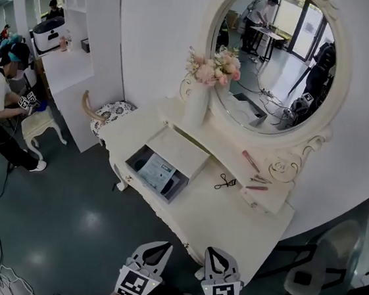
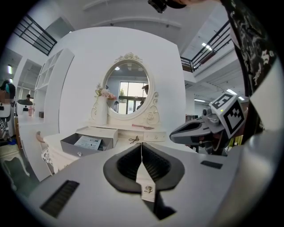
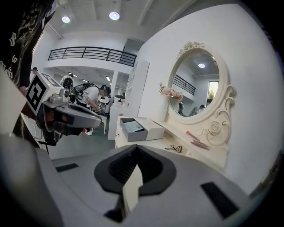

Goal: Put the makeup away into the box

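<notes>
While the left gripper (image 1: 158,246) and right gripper (image 1: 216,252) are hovering closed and empty, one eyelash curler (image 1: 225,182) is lying near one open box (image 1: 185,151).

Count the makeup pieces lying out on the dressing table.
4: an eyelash curler on the tabletop; a pink stick on the raised shelf; a grey piece and a red piece just right of it. These are tiny; more may be hidden.
</notes>
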Tool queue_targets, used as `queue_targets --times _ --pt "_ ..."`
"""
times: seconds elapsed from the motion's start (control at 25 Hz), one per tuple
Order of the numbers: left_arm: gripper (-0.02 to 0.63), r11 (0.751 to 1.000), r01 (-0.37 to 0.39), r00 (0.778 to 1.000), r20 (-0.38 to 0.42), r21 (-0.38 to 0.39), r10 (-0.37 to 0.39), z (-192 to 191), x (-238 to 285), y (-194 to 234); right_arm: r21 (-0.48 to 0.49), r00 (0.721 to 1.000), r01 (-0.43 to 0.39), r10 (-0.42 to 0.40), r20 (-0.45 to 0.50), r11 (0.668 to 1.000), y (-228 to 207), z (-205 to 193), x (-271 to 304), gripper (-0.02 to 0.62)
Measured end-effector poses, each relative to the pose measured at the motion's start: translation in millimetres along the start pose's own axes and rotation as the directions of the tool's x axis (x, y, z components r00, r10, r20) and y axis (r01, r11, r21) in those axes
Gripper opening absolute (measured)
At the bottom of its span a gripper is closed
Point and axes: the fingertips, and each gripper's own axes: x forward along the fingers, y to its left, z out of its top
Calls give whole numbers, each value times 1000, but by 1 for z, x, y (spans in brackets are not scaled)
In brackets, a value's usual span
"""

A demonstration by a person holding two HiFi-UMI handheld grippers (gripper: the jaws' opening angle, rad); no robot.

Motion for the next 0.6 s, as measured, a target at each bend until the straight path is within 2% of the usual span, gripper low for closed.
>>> queue_targets --times 0.4,0.6 --pt "16 998 57 998 -16 13 -56 -1 1 47 26 999 38 -38 -23 999 20 13 37 9" --pt "16 997 74 997 -19 -27 -74 -6 -3 56 39 998 49 -48 -42 998 29 12 41 9"
